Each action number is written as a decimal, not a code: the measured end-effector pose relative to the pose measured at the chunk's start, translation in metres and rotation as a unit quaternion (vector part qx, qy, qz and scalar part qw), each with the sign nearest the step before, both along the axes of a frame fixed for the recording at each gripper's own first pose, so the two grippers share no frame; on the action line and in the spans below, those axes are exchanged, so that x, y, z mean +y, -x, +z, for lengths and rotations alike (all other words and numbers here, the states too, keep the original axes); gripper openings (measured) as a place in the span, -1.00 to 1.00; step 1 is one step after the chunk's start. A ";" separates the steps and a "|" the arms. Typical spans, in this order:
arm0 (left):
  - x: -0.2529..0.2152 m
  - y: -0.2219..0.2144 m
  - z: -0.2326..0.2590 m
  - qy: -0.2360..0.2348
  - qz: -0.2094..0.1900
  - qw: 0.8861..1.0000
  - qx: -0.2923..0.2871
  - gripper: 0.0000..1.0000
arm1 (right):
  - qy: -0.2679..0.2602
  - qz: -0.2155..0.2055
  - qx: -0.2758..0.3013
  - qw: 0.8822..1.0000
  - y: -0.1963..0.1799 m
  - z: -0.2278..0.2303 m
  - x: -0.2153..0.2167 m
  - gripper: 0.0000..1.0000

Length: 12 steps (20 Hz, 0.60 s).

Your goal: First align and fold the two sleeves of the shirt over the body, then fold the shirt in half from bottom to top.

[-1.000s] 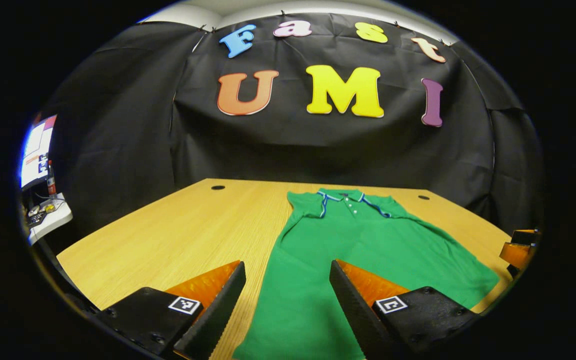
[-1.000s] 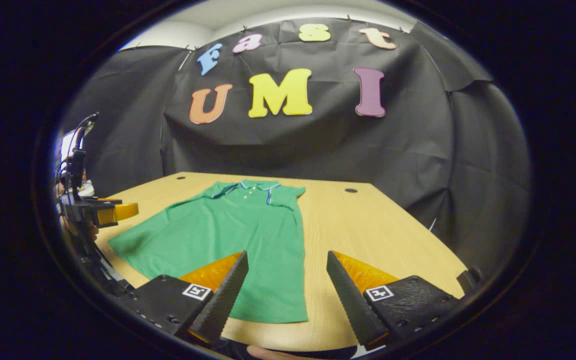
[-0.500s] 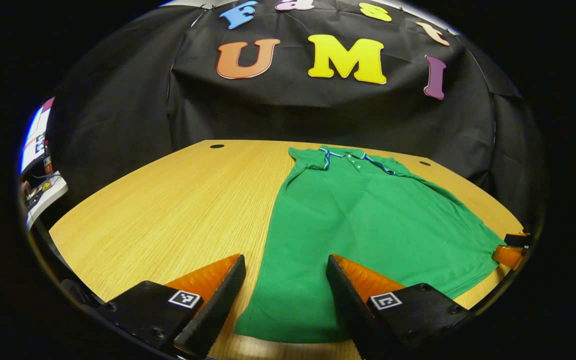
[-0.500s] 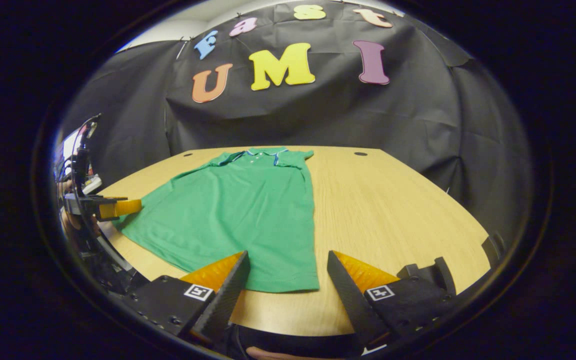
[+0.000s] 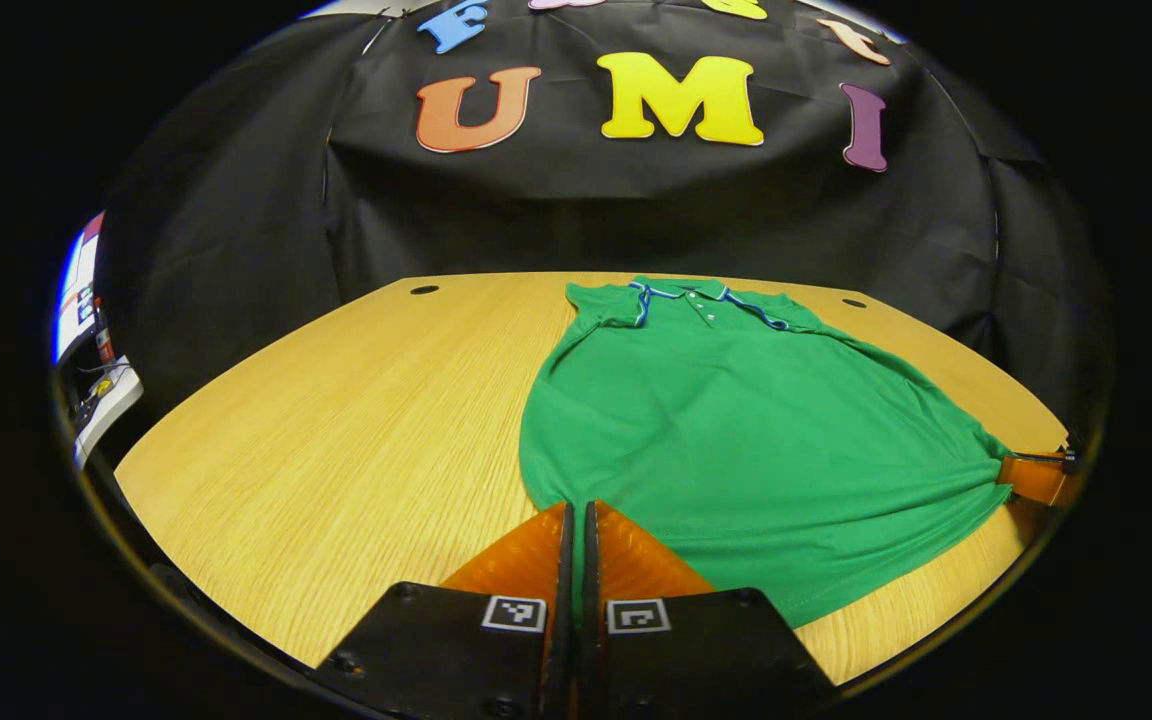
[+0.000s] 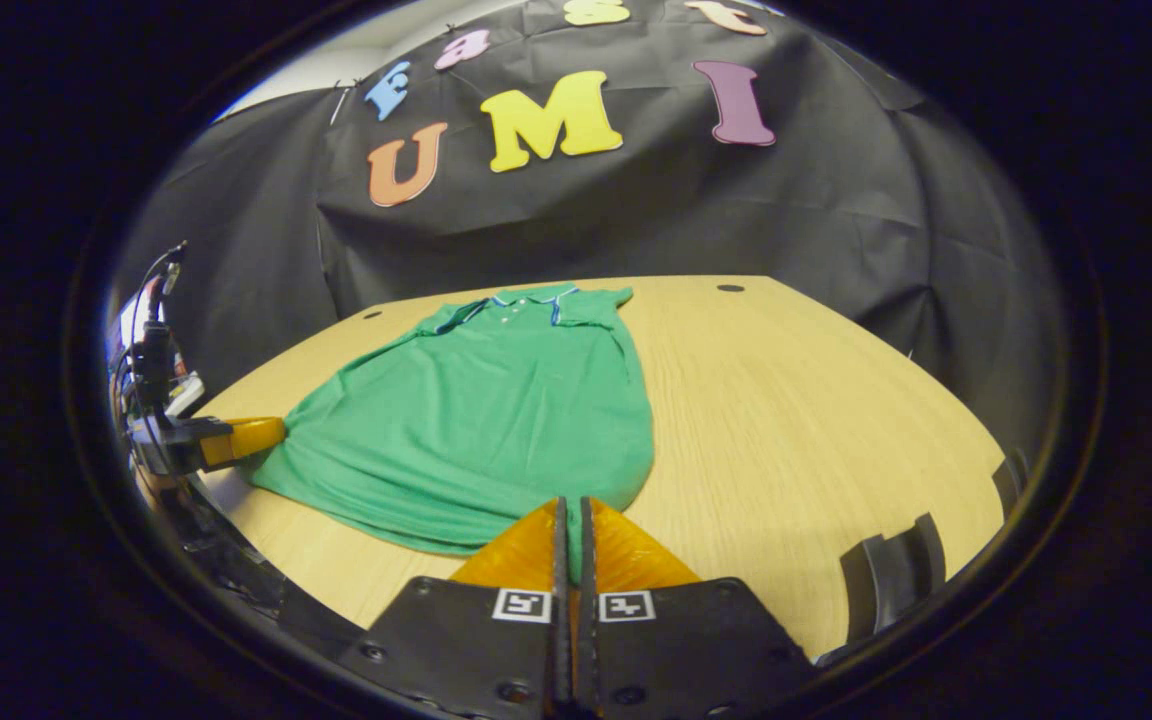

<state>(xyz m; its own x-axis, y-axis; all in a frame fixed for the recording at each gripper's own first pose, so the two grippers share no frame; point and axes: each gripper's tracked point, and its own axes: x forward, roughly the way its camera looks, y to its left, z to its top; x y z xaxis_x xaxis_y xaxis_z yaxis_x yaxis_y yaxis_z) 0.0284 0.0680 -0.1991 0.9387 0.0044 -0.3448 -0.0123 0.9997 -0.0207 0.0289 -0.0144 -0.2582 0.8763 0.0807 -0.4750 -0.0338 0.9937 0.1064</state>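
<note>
Wooden counter carries green shirt, sleeves apparently tucked in; left hand-held gripper and right hand-held gripper each clamped on a hem corner, bottom-to-top fold pending.

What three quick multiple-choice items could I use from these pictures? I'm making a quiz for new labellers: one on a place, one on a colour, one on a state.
1. Where does the shirt's collar lie?
A. At the table's far side
B. At the near edge
C. Off the table

2. What colour is the shirt?
A. Red
B. Green
C. White

3. How do the two grippers stand?
A. Both wide open
B. One open, one shut
C. Both shut on the shirt's bottom corners

Answers:
1 A: the collar lies near the table edge by the black cloth.
2 B: the shirt is green.
3 C: left gripper and right gripper each pinch a hem corner.
</note>
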 end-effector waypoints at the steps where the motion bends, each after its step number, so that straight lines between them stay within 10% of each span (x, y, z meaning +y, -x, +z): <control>1: -0.003 0.001 0.002 0.003 -0.002 1.000 0.001 -0.82 | 0.011 0.004 -0.001 1.000 0.000 0.002 0.000 -0.99; 12: -0.006 -0.016 0.076 0.001 -0.013 0.997 -0.075 -0.84 | 0.034 0.016 -0.088 0.995 -0.035 0.079 -0.004 -0.99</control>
<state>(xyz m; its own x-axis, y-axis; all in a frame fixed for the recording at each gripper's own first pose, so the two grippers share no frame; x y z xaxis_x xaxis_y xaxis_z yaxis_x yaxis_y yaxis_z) 0.0446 0.0623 -0.1233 0.9796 -0.0206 -0.1998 0.0164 0.9996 -0.0226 0.0640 -0.0189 -0.1789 0.9440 0.0828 -0.3192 -0.0780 0.9966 0.0278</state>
